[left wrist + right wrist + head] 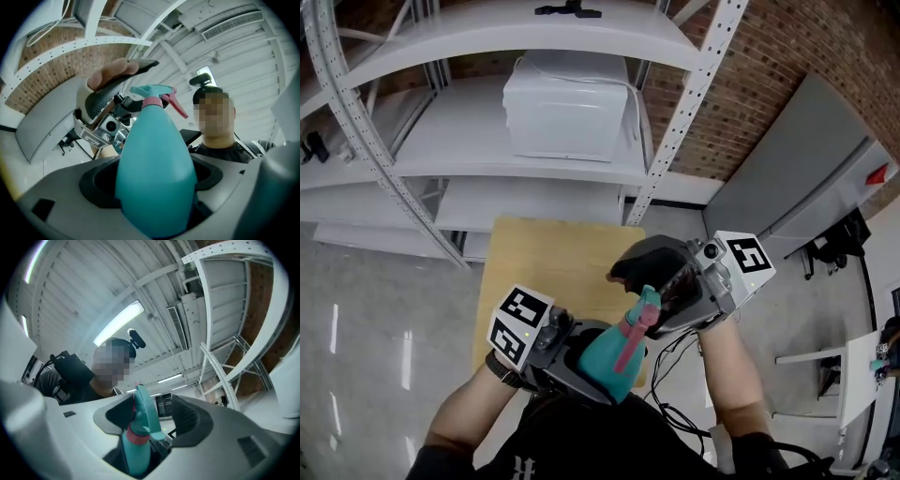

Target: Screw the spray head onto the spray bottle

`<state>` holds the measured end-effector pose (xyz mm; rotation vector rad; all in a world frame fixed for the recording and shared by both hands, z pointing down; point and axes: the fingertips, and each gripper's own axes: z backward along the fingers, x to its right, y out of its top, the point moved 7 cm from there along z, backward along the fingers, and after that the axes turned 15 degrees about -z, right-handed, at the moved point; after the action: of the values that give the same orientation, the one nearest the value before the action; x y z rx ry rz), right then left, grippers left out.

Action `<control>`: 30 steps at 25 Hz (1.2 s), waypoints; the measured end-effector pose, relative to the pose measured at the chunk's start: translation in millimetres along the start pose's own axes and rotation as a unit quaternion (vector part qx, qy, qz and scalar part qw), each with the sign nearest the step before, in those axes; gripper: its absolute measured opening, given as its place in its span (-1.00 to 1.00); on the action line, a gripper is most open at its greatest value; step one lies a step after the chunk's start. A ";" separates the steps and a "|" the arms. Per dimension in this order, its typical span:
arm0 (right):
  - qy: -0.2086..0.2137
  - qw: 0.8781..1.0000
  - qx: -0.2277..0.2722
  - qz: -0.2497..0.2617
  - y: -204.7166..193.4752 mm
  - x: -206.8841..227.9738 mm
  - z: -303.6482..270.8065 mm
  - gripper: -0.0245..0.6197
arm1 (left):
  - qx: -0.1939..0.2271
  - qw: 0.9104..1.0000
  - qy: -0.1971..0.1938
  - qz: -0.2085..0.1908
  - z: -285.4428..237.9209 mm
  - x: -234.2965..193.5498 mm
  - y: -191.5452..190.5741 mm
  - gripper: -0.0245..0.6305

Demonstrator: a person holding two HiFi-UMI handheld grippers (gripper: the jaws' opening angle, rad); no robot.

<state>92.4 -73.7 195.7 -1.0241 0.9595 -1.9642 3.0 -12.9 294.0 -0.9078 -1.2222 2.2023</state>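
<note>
A teal spray bottle [602, 358] is held up in the air over the table's near edge, with my left gripper [581, 367] shut on its body. In the left gripper view the bottle [154, 173] fills the space between the jaws. Its teal spray head [644, 305], with a pink collar [635, 321] and pink trigger, sits on the bottle's neck. My right gripper [661, 286] stands open around the spray head. In the right gripper view the head [143, 411] sits between the pads, and the right-hand pad stands clear of it.
A light wooden table [544, 272] stands below. Behind it are white metal shelves [469, 141] with a white box-like appliance [567, 108]. A brick wall and a grey cabinet [787, 178] stand to the right. Black cables [675, 370] lie on the floor.
</note>
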 end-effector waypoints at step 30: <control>-0.367 0.927 0.046 -0.069 -36.6 47.0 31.5 -0.64 | -0.276 0.847 0.433 -0.136 66.4 -34.4 -15.1 0.30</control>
<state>90.3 -104.6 255.5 -1.6347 0.3770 -1.4987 -21.2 -65.3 343.9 -1.5876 -1.3699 0.9621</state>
